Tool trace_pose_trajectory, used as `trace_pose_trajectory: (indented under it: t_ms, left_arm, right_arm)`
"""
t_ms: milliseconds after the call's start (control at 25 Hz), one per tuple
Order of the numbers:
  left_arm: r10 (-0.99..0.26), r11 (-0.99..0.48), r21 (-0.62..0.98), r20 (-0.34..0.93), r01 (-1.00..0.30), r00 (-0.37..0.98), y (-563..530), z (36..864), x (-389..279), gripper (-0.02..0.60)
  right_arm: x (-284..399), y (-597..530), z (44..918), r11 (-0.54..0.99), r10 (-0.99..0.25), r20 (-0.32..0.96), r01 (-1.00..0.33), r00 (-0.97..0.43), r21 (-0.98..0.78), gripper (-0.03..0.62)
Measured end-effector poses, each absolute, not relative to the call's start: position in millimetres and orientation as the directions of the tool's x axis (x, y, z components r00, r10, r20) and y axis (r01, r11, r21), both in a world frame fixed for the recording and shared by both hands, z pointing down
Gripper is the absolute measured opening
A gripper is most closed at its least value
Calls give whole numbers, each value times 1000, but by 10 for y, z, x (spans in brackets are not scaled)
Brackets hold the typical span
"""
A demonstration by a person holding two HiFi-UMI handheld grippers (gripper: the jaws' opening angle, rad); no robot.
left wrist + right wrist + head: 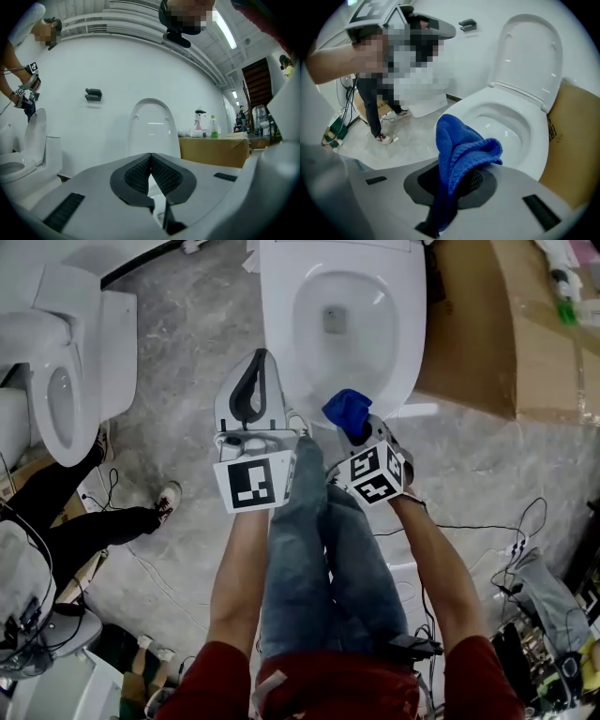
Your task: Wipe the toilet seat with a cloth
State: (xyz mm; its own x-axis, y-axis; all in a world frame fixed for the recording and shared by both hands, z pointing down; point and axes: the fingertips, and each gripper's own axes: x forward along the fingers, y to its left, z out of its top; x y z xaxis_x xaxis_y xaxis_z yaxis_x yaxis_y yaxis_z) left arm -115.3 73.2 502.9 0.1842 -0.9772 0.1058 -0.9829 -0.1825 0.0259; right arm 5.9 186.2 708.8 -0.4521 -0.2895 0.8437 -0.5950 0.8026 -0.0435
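Note:
The white toilet stands ahead with its lid (529,51) up and its seat (277,334) (539,140) bare. My right gripper (351,425) (452,180) is shut on a bunched blue cloth (345,409) (459,150). It hangs above the near front edge of the seat and tilts downward; the cloth hides its fingertips. My left gripper (251,395) (151,164) is shut with nothing between its pads. It hovers to the left of the bowl's front and points about level at the raised lid (151,126).
A second toilet (66,381) (28,154) stands at the left, with another person's legs (84,521) beside it. A cardboard box (487,324) (569,140) sits right of the toilet, with bottles (214,127) on it. Cables (506,549) trail over the grey floor.

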Motion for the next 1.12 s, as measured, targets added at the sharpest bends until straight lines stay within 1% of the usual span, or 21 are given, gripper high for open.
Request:
trace_pose_trajectory:
  t_ms: [240,520,640,800,1120]
  left_arm:
    - [-970,-218,20,106,-976,218,699,5008,-847,15]
    - [-958,-263,20,116,-965,264,584,5039,-541,17]
    - [-951,-287,17,115,-958,287,488,5043,-438,16]
    - [-948,-296,33,114,-954,298,314,5082,-406,16]
    - [-937,-324,41,126,-945,327,-136,5167,-417,17]
  right_arm:
    - [577,1753,7090,682,-345,840,-726,-418,-81,60]
    - [983,1518,7121,467,-410,826,-867,-386,-174,60]
    - [1080,1394,7131,390,-429,818,-896,-383,-215,60]
    - [1149,1168,7156,324,-448,813,-915,-373,-241,60]
    - [1239,514,7185,277,-478,807,-932,-346,-236,60]
